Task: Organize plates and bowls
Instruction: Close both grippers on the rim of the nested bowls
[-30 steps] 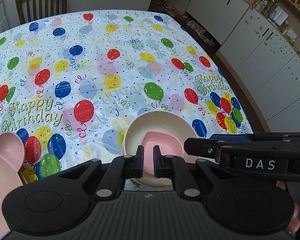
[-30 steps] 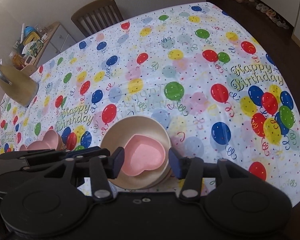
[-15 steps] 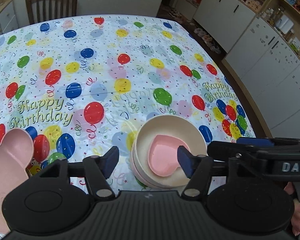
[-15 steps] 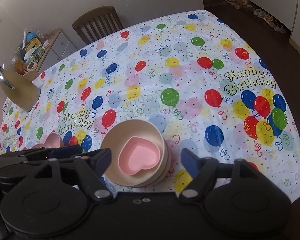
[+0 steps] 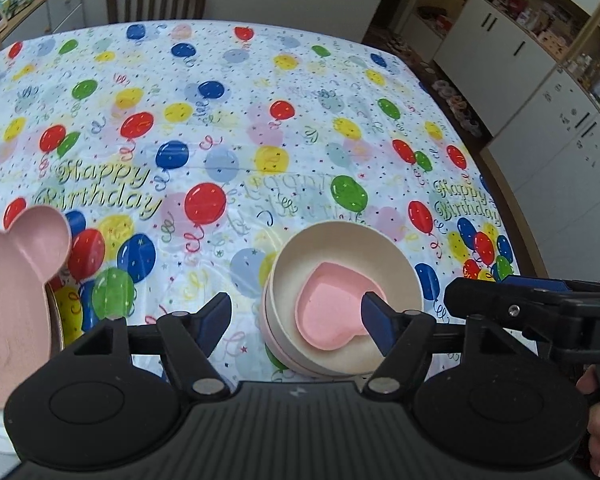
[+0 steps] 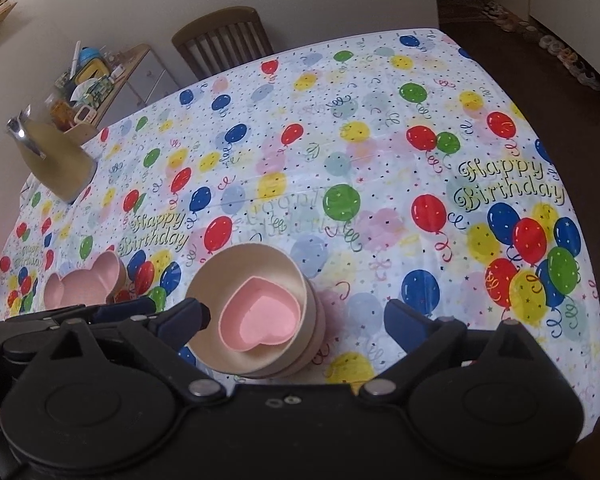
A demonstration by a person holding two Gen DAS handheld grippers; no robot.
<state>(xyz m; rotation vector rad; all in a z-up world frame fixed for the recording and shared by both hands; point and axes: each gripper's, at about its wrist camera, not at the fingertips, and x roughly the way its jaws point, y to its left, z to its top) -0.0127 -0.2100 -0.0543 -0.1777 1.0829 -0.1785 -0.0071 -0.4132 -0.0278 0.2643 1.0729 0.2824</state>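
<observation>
2 pink dishes [image 5: 332, 308], stacked bowls [image 5: 340, 256]

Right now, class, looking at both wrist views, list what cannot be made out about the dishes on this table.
- How many bowls are stacked under the cream bowl: in both views the top bowl hides all but some rims.
- The near edge of the heart dish: left view, a gripper fingertip covers part.
- The bear-shaped plate: left view, cut off by the frame edge; right view, the left gripper hides its near part.
- What lies beneath that plate: hidden.
</observation>
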